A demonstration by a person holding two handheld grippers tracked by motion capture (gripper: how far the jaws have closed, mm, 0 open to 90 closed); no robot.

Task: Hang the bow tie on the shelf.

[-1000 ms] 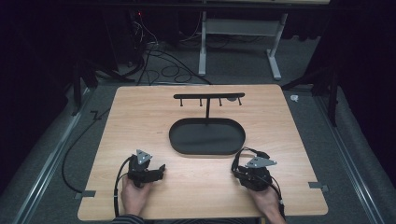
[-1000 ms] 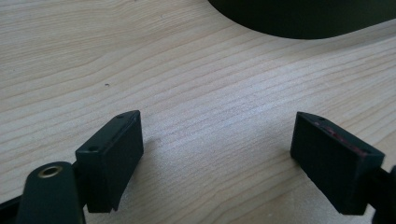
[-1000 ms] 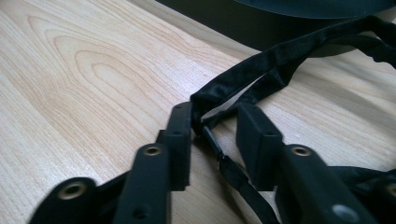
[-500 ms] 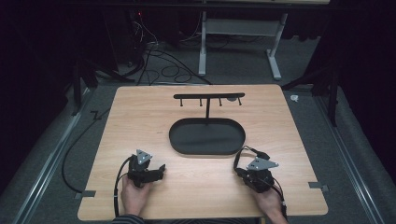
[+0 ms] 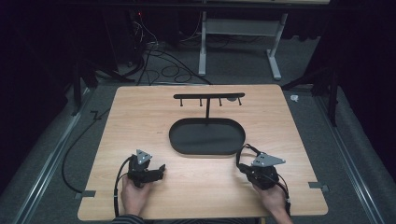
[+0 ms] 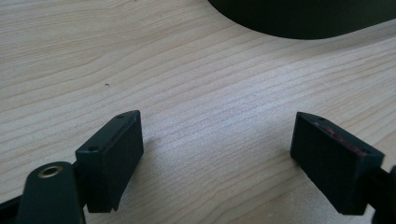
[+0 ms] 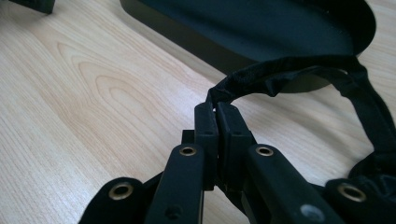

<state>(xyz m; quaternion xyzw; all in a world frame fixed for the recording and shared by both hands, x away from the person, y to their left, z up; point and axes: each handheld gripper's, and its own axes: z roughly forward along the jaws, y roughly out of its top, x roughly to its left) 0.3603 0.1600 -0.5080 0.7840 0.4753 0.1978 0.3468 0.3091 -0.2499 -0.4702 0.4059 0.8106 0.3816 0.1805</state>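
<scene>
We see a smooth black oval tray [image 5: 207, 136] lying sideways on pale wood table [image 5: 140, 112]. Left gripper [image 6: 217, 154] gapes wide; right gripper [image 7: 217, 116] pinches a soft black strap [image 7: 280, 74].

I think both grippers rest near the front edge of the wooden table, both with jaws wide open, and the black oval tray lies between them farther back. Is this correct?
Not fully. The left gripper is open, but the right gripper is shut, as the right gripper view shows: its jaws are pressed together. Both do sit near the table's front edge, the black oval tray farther back.
</scene>
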